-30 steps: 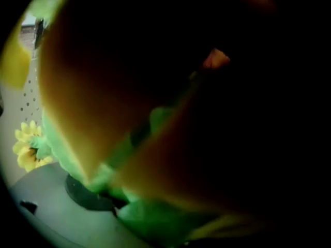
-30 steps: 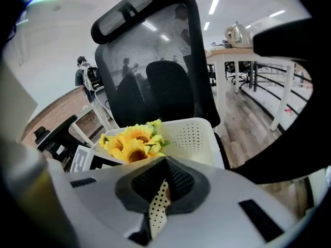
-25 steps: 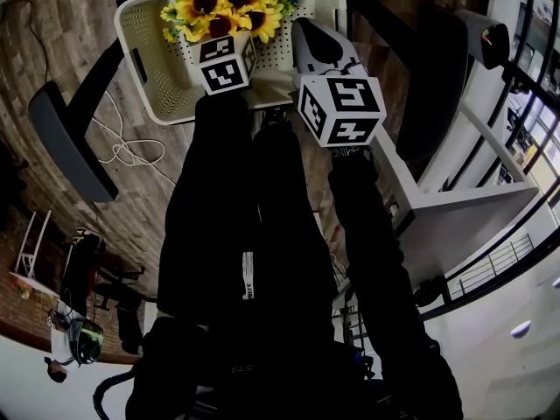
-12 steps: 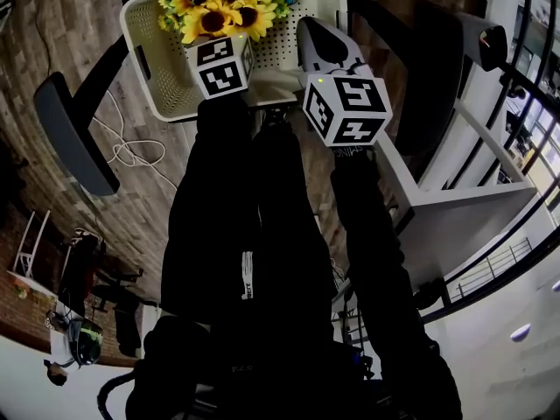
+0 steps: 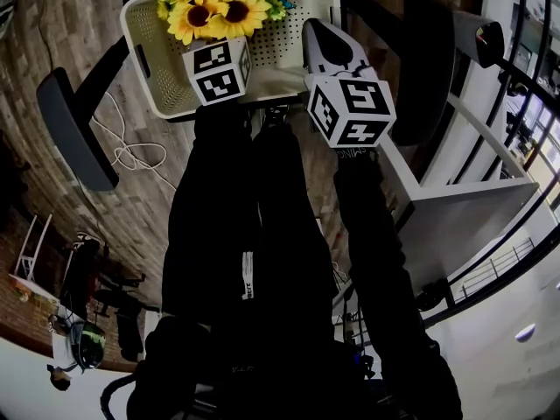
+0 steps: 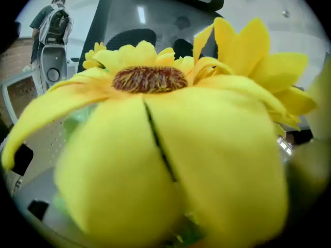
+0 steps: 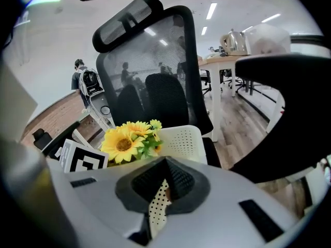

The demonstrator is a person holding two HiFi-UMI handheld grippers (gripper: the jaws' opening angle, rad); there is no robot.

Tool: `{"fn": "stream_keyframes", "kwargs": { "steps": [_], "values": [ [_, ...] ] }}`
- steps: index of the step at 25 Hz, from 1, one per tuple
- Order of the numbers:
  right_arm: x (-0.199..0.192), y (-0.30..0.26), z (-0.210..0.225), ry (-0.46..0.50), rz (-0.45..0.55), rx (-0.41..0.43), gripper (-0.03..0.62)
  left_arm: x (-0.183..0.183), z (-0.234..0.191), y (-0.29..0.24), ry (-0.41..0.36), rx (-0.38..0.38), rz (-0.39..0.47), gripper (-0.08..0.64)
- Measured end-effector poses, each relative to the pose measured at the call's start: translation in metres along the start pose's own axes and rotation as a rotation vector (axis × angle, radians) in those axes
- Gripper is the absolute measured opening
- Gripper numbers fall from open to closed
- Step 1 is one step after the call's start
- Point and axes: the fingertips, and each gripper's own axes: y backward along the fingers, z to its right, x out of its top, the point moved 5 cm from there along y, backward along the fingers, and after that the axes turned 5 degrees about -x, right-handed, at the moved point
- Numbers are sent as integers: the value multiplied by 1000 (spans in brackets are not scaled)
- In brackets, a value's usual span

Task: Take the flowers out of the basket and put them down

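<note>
A bunch of yellow sunflowers (image 5: 214, 3) stands in a white perforated basket (image 5: 162, 77) on the seat of a black office chair. My left gripper (image 5: 220, 55) reaches into the bunch from below, and its jaws are closing. Petals (image 6: 155, 138) fill the left gripper view and hide the jaws. My right gripper (image 5: 322, 35) sits at the basket's right wall. Its jaws are closed together with a sliver of perforated wall (image 7: 159, 203) between them. From the right gripper view the sunflowers (image 7: 126, 141) rise over the basket (image 7: 181, 138).
The chair's backrest (image 7: 150, 61) stands behind the basket, with armrests at left (image 5: 70, 129) and right (image 5: 429, 68). A white cable (image 5: 131, 151) lies on the wood floor. A white desk (image 5: 464, 217) is at the right. A person (image 7: 85, 81) stands far back.
The basket, flowers and both grippers sit slightly higher in the head view. The left gripper has pushed a little deeper under the flowers. The flowers remain in the basket.
</note>
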Motion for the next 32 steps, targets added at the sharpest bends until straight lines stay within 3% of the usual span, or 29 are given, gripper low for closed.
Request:
{"fn": "stream_keyframes", "kwargs": {
  "steps": [25,32],
  "values": [
    [21,40,-12,22,60,-1,12,47,22,59,-66,15,129,491],
    [39,67,-20,42,102,-5,12,77,34,98,-69,20,236,489]
  ]
}}
